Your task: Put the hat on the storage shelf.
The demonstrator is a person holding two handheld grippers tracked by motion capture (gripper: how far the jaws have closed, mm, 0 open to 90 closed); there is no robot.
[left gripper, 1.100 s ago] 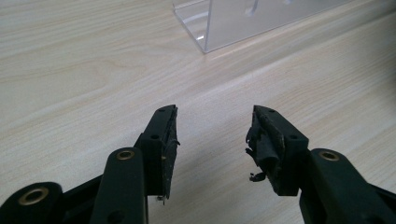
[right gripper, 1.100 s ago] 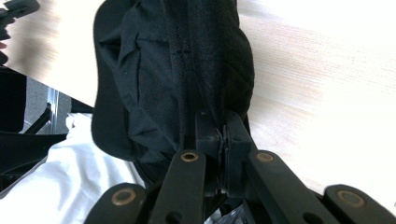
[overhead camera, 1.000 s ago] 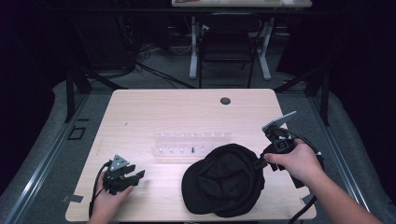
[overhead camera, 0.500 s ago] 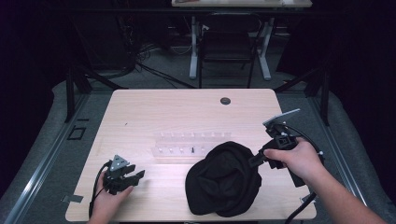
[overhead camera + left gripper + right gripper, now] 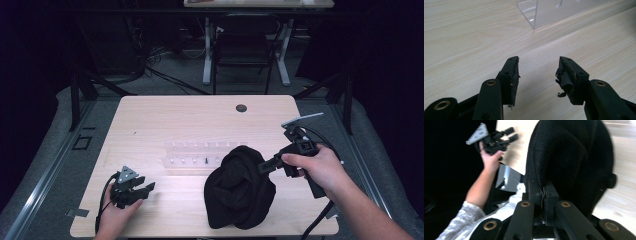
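Right gripper: jaws pinched together on the edge of a black cap, lifting that side off the wooden table. In the right gripper view the cap hangs straight ahead of the clamped jaws, its bulk resting on the table.

Left gripper: jaws spread wide, nothing between them, resting low over bare tabletop.

Clear plastic rack: ahead of the left gripper, just beyond the cap; one corner shows past the left jaws.

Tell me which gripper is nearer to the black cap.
Right. The right gripper is clamped on the black cap at its edge; the left gripper rests open on the table, well apart from it.
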